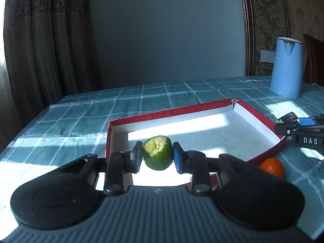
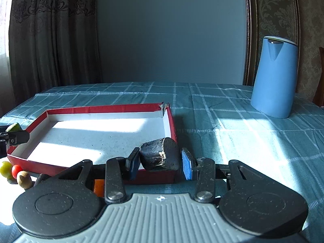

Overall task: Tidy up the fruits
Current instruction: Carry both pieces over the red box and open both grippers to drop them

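Note:
A cut green fruit [image 1: 157,154] with pale yellow flesh hangs over the near part of the red-rimmed white tray [image 1: 182,113]. My left gripper [image 1: 157,157] is shut on it, a pad pressing each side. My right gripper [image 2: 162,162] is shut on a dark, black-skinned fruit piece [image 2: 160,156], held just above the tray's [image 2: 105,108] near right corner. In the left wrist view that dark piece [image 1: 288,117] shows at the right edge. The green fruit [image 2: 13,127] peeks in at the left edge of the right wrist view.
An orange [image 1: 272,167] lies on the checked cloth outside the tray's right wall. A yellow-green fruit [image 2: 5,169], a small red one [image 2: 16,170] and a brown one [image 2: 23,179] sit by the tray's near left corner. A blue kettle [image 2: 274,77] stands at the back right.

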### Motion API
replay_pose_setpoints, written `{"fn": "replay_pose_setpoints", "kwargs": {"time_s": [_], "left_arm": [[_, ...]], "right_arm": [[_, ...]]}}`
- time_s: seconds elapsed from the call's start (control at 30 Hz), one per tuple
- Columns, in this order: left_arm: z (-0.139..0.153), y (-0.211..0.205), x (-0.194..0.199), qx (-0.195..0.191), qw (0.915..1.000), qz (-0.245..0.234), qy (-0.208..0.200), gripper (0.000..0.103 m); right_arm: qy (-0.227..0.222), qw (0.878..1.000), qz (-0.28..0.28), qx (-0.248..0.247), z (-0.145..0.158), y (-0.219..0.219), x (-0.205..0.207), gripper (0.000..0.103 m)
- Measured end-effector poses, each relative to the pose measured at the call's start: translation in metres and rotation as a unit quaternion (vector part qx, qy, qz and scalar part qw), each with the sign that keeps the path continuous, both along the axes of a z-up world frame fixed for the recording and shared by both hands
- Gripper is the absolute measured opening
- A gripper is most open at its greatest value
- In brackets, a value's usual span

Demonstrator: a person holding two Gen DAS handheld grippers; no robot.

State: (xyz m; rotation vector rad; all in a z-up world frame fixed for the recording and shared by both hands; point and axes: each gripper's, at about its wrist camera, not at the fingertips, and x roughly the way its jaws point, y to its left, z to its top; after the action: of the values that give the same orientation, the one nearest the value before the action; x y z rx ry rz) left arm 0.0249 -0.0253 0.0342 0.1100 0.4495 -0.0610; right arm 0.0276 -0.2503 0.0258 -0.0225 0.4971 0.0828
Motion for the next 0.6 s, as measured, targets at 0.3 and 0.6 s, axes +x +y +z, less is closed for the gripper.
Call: {"fn": "replay_pose_setpoints", "kwargs": {"time_s": [0.3, 0.6], "left_arm": [[-0.019, 0.029, 0.053, -0.035, 0.9960, 0.059, 0.058, 0.029], [-0.026, 0.028, 0.056, -0.016, 0.9956, 0.067, 0.064, 0.043]], "right_arm": [[0.061, 0.998, 0.006, -0.021, -0.018, 0.022, 0.084, 0.042], [0.069, 0.997, 0.008, -0.030, -0.025, 0.028, 0.092, 0.057]]}}
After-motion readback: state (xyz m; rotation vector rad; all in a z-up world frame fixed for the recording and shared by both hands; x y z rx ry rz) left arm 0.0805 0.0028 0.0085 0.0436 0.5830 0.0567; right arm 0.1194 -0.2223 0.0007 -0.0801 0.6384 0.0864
